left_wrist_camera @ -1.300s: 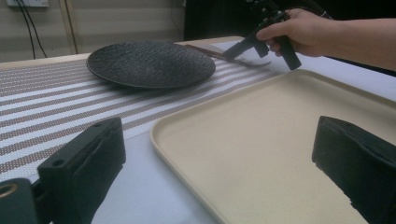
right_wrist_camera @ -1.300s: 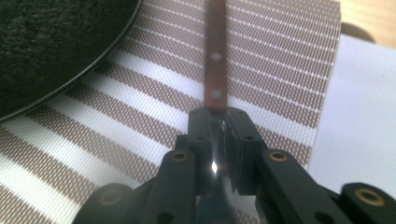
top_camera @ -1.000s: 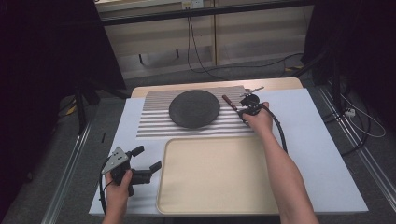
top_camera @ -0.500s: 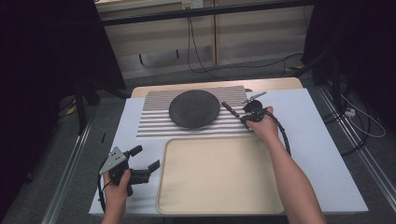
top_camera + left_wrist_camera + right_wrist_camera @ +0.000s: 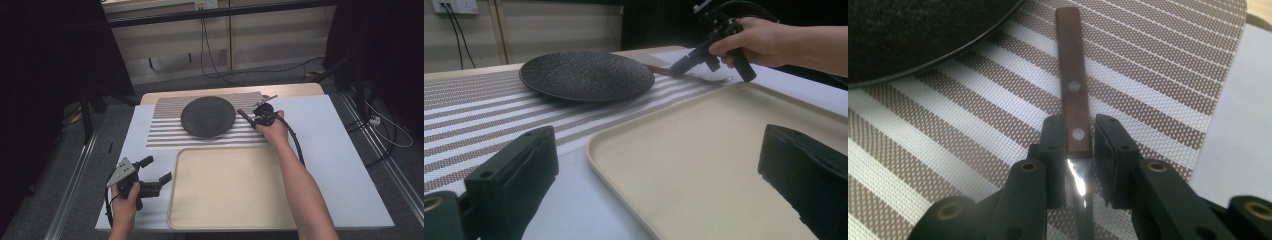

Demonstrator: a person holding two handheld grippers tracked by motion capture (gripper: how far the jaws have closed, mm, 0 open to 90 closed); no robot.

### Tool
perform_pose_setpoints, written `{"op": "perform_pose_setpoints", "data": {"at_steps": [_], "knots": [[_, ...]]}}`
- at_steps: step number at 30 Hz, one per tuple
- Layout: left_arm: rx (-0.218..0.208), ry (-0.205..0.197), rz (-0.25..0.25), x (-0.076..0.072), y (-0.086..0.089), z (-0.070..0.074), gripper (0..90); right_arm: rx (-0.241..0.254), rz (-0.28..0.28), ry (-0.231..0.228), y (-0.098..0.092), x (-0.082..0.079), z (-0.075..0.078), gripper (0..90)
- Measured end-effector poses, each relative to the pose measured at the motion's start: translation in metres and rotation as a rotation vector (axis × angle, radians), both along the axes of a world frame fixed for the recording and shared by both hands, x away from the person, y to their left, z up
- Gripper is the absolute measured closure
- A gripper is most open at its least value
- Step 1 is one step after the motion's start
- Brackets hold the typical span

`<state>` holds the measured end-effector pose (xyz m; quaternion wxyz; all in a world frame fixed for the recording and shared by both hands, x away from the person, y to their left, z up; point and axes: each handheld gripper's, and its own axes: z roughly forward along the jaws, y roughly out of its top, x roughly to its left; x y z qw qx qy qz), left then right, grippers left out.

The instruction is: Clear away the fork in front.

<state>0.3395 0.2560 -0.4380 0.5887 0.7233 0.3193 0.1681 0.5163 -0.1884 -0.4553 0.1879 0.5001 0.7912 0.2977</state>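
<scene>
A knife with a brown riveted wooden handle point(image 5: 1073, 75) lies on the striped placemat point(image 5: 165, 132), just right of the round black plate point(image 5: 207, 116). My right gripper point(image 5: 1079, 135) straddles the handle's end where the blade begins. Its jaws have just been opening. The handle is still between them, with a thin gap at the right pad. In the high view the right gripper point(image 5: 257, 116) sits by the plate's right rim. My left gripper point(image 5: 156, 170) is wide open with nothing in it, left of the beige tray point(image 5: 230, 190).
The tray point(image 5: 704, 150) fills the table's near middle. The plate point(image 5: 586, 75) and the right gripper point(image 5: 684, 62) lie beyond it. White table surface extends to the right of the mat. Cables run on the floor behind and to the right.
The right hand has shifted slightly nearer and lower over the mat's right edge with the knife. The left hand has stayed put.
</scene>
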Motion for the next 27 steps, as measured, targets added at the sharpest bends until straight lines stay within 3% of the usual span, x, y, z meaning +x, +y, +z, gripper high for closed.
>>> {"op": "perform_pose_setpoints", "data": {"at_steps": [4,11,23,27], "knots": [[0.002,0.000,0.004,0.0006,0.0005,0.0001,2.9,0.036,-0.015,0.014,-0.0033,0.0017,-0.0008,75.1],[0.001,-0.001,0.008,-0.0024,-0.0011,0.0010,2.9,-0.011,-0.035,0.058,0.0039,0.0056,0.0034,78.4],[0.000,-0.002,0.004,-0.0012,-0.0001,0.0010,2.9,0.017,-0.023,0.061,0.0005,0.0067,0.0037,78.9],[-0.007,0.000,0.004,-0.0004,-0.0003,0.0009,2.9,0.032,-0.013,0.041,-0.0031,0.0069,0.0054,79.0]]}}
